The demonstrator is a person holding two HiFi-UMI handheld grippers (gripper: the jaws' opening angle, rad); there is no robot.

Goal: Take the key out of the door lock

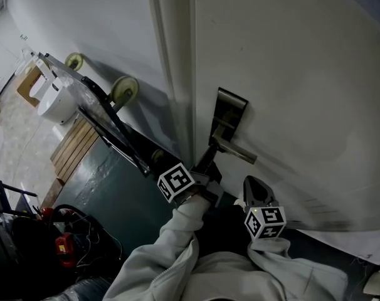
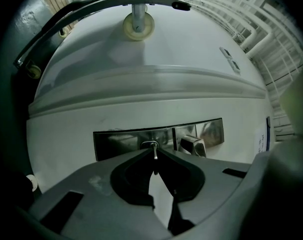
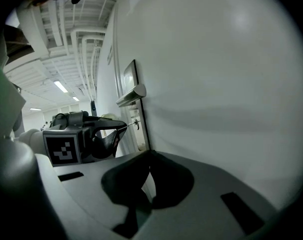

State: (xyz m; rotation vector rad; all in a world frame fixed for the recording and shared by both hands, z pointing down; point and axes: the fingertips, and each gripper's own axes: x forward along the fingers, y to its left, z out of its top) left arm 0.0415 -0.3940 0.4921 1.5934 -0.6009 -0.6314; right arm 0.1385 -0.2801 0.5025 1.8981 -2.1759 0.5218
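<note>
Head view: the left gripper (image 1: 209, 158) is up against the lock plate (image 1: 231, 108) on the white door (image 1: 290, 74), just beside the lever handle (image 1: 235, 149). The right gripper (image 1: 253, 187) sits close by, pointing at the door.

Left gripper view: there it is, jaws pinched together on the key (image 2: 155, 149), its far end in the keyhole of the plate.

Right gripper view: its own jaws are pressed together with nothing between them. Off to the left, the left gripper holds the key against the plate.
</note>
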